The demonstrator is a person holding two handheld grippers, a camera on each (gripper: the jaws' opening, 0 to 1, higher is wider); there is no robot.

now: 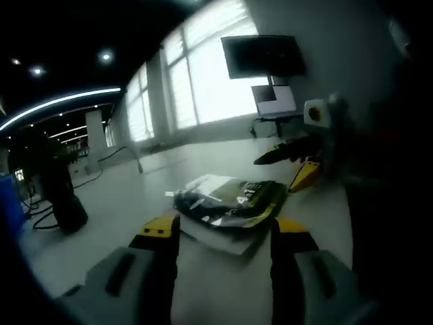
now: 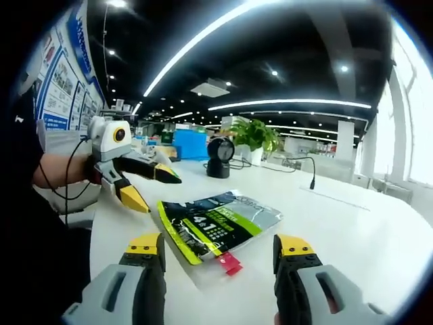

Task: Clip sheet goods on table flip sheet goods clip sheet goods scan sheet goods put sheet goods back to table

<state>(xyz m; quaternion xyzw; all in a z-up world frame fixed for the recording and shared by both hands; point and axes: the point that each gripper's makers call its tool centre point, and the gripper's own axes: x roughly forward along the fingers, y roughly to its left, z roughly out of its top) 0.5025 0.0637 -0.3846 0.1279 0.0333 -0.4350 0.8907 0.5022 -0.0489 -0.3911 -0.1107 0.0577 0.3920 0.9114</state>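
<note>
A flat sheet package (image 1: 226, 206), dark with green-yellow print and a red tab, lies on the white table (image 1: 135, 196). My left gripper (image 1: 224, 230) is open, its yellow-tipped jaws standing on either side of the package's near edge. In the right gripper view the same package (image 2: 216, 227) lies just ahead of my open right gripper (image 2: 220, 245). The left gripper (image 2: 162, 194) enters that view from the left, held by a hand, jaws spread. The right gripper (image 1: 276, 176) shows beyond the package in the left gripper view, also spread.
A black round scanner (image 2: 220, 157) stands on the table behind the package, with a potted plant (image 2: 254, 139) and a blue box (image 2: 189, 143) further back. A gooseneck microphone (image 2: 311, 177) stands to the right. A wall monitor (image 1: 264, 57) and bright windows (image 1: 210, 74) lie beyond.
</note>
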